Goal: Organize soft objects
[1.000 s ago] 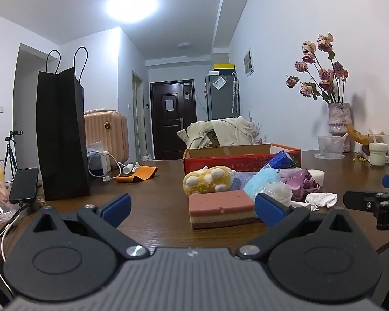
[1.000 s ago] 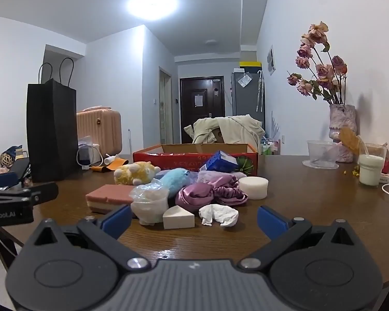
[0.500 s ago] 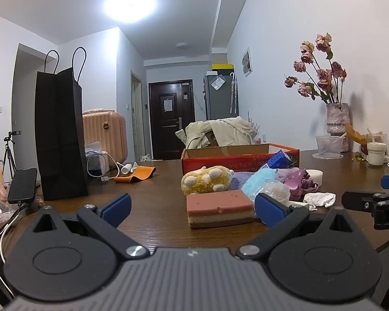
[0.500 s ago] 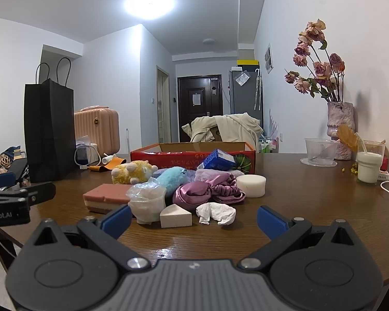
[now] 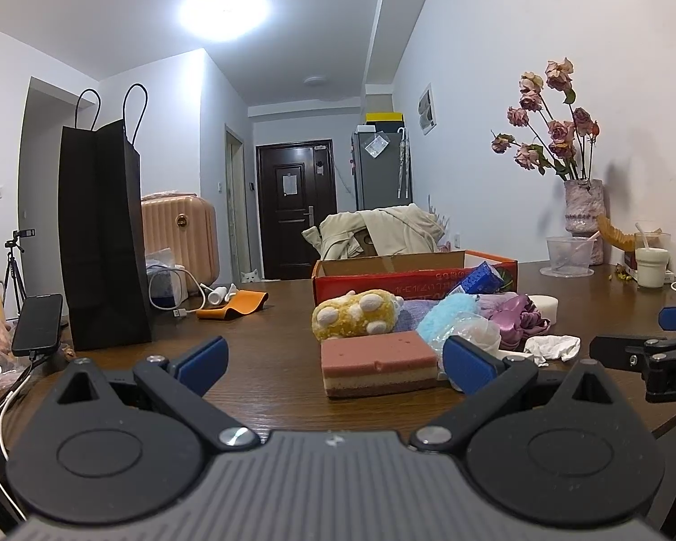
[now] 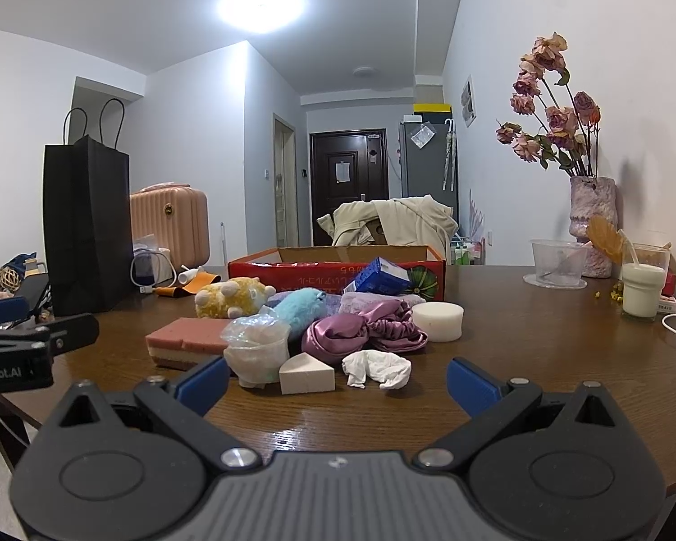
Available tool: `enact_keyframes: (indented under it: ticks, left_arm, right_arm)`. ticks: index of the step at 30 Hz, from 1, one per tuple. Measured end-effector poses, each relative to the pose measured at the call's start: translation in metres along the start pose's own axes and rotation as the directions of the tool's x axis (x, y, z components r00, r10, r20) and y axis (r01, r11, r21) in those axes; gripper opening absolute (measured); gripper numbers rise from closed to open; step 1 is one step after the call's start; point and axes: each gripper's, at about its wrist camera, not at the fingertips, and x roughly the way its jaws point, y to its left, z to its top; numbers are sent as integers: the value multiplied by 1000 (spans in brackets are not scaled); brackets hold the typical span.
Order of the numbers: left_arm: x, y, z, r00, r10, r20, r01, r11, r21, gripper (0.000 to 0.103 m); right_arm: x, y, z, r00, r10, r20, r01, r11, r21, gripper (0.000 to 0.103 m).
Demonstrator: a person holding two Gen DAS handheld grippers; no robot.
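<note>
While both stand wide open and empty, left tool point(image 5: 333, 358) faces layered sponge point(image 5: 377, 363); right tool point(image 6: 335, 381) faces tissue point(image 6: 376, 369)

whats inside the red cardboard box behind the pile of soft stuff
From both wrist views only the far inner wall of the red cardboard box shows, plain brown card. Its floor is hidden by the near wall and the blue carton in front, so any contents cannot be seen.
</note>
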Motion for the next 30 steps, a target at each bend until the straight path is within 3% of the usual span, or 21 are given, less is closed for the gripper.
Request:
enact_keyframes:
  ticks: [30]
  left_arm:
    - [-1,-2,0,1000,0,2,0,1000,0,103]
  right_arm:
    - [-1,1,-1,1000,4,-4,-4,1000,-6,103]
